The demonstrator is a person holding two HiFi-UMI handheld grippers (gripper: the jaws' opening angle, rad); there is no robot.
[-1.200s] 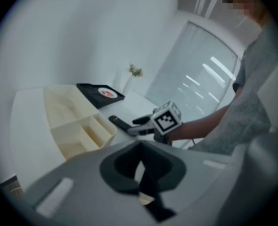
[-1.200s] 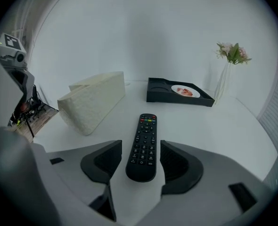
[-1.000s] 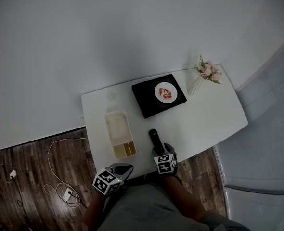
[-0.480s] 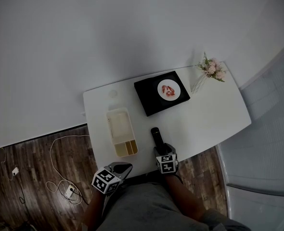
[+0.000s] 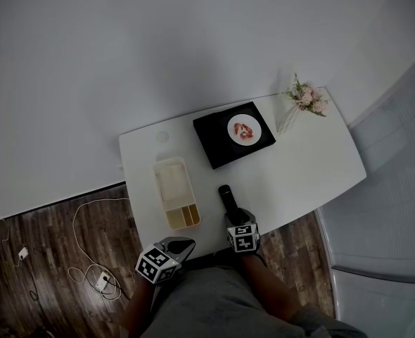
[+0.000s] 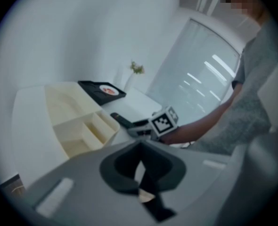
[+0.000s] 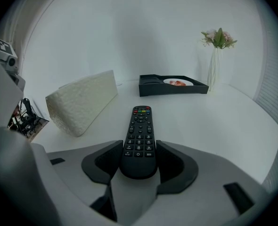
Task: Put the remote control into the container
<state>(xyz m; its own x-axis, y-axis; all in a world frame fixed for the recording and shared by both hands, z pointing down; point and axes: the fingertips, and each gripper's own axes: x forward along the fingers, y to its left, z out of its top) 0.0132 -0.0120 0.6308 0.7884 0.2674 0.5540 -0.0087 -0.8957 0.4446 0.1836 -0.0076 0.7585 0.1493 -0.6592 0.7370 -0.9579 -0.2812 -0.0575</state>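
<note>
Right gripper view: the right gripper [image 7: 138,166] is closing its jaws around the near end of the remote control [image 7: 140,135], which lies flat on the table to the right of the container [image 7: 82,100]. The grasp is the step in hand. Next it likely needs a firm clamp, a lift and a carry left over the container. The left gripper [image 6: 140,161] idles with its jaws together.

Head view dim and grey. Both gripper views bulge fisheye-round inside black corners; the left is blurred throughout, the right sharp on the remote control [image 7: 138,140].
</note>
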